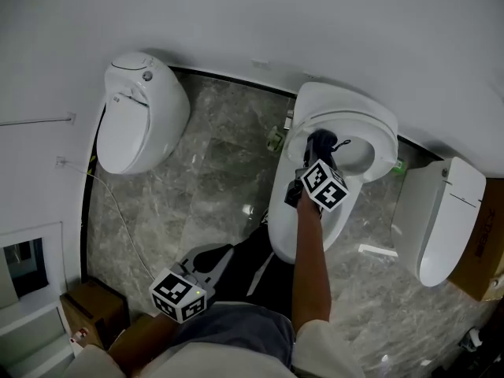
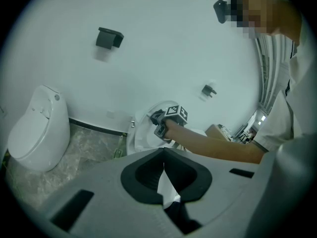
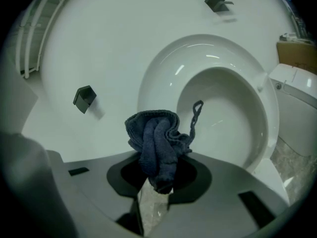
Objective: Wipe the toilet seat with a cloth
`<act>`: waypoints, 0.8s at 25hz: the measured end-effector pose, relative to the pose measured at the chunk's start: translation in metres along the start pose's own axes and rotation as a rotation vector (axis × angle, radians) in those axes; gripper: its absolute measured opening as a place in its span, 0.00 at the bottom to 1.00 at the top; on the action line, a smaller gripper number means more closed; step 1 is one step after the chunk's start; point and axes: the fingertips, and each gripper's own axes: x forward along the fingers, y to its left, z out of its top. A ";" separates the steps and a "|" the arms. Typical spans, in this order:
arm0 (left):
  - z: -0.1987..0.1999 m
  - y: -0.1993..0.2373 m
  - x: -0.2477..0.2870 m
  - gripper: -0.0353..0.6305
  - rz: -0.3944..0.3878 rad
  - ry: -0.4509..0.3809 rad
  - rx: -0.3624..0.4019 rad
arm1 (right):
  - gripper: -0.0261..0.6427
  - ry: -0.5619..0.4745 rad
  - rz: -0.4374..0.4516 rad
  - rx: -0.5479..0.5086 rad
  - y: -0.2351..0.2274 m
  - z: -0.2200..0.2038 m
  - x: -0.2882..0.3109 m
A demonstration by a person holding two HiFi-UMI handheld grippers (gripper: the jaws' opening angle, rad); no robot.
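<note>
The middle white toilet has its seat [image 1: 381,135] down around an open bowl. My right gripper [image 1: 318,154] hangs over the seat's left side, shut on a bunched dark blue cloth [image 1: 321,141]. In the right gripper view the cloth [image 3: 155,142] sticks up out of the right gripper [image 3: 155,183], a thin loop dangling toward the bowl, with the seat [image 3: 161,76] just beyond; whether cloth touches seat I cannot tell. My left gripper [image 1: 211,260] is held low near the person's body, away from the toilet. The left gripper [image 2: 163,181] is shut and empty, facing the seat [image 2: 140,134].
A second toilet [image 1: 140,110] stands at the left and a third [image 1: 439,217] at the right, both on the grey marble floor [image 1: 211,181]. Cardboard boxes [image 1: 93,308] sit at the lower left, another box [image 1: 485,252] at the right edge. Dark wall brackets [image 3: 84,98] hang behind the toilet.
</note>
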 end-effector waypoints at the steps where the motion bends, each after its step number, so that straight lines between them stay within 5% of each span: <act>1: -0.002 0.000 0.001 0.07 -0.001 0.003 0.000 | 0.17 -0.013 0.008 0.003 0.000 -0.001 -0.001; 10: -0.029 -0.001 0.019 0.07 -0.003 0.049 -0.011 | 0.17 -0.139 0.071 -0.080 -0.003 -0.017 0.001; 20: -0.055 -0.004 0.037 0.07 -0.020 0.067 -0.063 | 0.17 -0.084 0.114 -0.186 -0.020 -0.079 0.035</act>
